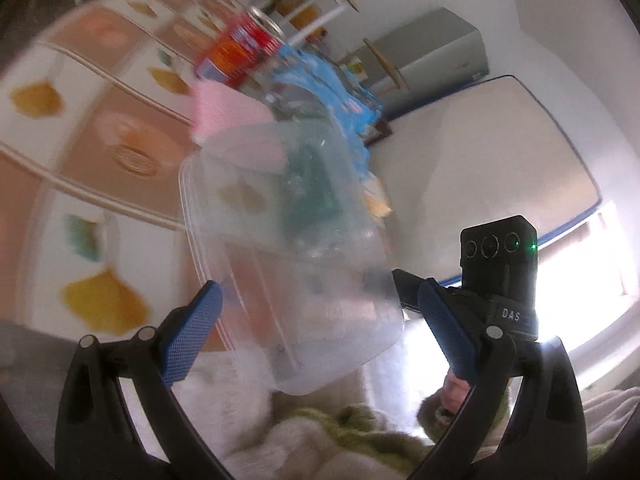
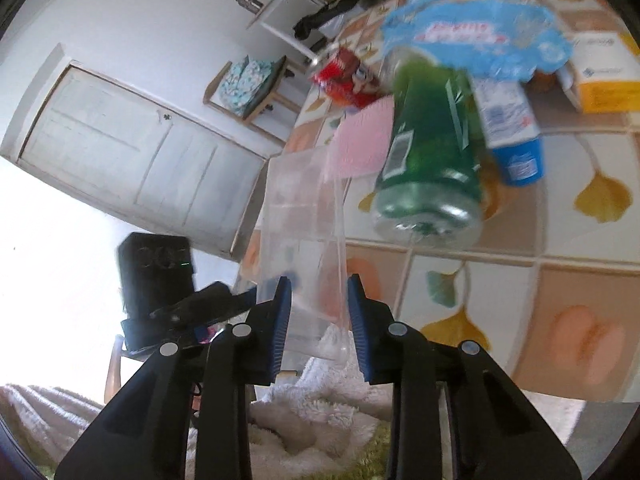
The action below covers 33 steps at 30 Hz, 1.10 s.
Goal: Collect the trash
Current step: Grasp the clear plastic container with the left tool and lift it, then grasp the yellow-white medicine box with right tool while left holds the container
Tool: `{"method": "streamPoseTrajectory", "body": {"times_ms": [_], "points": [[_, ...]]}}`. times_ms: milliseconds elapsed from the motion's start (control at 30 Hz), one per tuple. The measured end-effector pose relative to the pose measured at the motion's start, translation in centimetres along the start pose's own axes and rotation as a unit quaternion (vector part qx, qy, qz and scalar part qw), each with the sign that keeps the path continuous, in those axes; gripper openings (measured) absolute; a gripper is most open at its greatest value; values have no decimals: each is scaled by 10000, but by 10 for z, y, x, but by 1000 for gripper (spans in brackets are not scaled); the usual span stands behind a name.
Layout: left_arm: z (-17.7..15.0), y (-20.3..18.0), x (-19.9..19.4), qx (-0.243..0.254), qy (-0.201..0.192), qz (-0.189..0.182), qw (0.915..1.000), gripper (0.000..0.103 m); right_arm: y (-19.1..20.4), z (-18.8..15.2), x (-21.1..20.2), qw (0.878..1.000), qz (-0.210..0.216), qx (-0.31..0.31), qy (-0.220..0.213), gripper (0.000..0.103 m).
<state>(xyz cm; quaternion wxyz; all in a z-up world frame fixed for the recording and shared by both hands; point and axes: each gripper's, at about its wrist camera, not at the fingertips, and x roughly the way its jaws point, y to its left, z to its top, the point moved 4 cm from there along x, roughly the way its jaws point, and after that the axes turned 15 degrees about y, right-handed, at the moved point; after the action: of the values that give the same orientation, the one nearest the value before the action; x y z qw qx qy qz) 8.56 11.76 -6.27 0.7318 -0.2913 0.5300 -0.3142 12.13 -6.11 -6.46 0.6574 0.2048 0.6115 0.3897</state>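
Bright daylight blows out the lower window areas; motion blur throughout, fisheye bending and dark corners

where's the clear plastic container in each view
left wrist: the clear plastic container fills the middle of the picture, between the open left claw fingers.
right wrist: it stands edge-on at lower centre, its near edge between the right claw pads.
shared landmark: the pink sheet just behind the container's far rim.
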Motion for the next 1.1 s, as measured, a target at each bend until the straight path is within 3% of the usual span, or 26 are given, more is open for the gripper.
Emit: {"method": "streamPoseTrajectory", "body": {"times_ms": [100, 200, 367, 500, 667, 833, 967, 1067, 1100], "points": [[4, 9, -15, -7, -244, 502, 9984, 94, 0, 8, 25, 9999, -87, -20, 141, 29], [7, 15, -19, -70, -325, 1047, 9939, 94, 1, 12, 43, 9987, -452, -107, 210, 31], [-3, 20, -16, -101, -156, 1358, 9906, 94, -3, 9, 38, 9966, -806, -124, 88, 50], [-2, 18, -4, -94, 19, 1577, 9874, 94, -1, 1, 7, 9941, -998, -272, -312, 58], [1, 13, 14, 25, 125, 2185, 9758, 94, 0, -12, -39, 9820, -1559, -536, -924, 71], [2, 4, 21, 423, 208, 2767, 9598, 94, -14, -6, -102, 9486, -2678, -765, -1504, 83], [2, 4, 21, 466, 244, 2733, 9605, 93, -54, 27, -137, 9346, -3153, -866, -1399, 86], [2, 5, 19, 480, 239, 2741, 9602, 92, -89, 60, -148, 9346, -3281, -606, -1237, 86], [2, 5, 18, 483, 229, 2741, 9602, 91, -103, 76, -154, 9396, -3173, -446, -1205, 86]]}}
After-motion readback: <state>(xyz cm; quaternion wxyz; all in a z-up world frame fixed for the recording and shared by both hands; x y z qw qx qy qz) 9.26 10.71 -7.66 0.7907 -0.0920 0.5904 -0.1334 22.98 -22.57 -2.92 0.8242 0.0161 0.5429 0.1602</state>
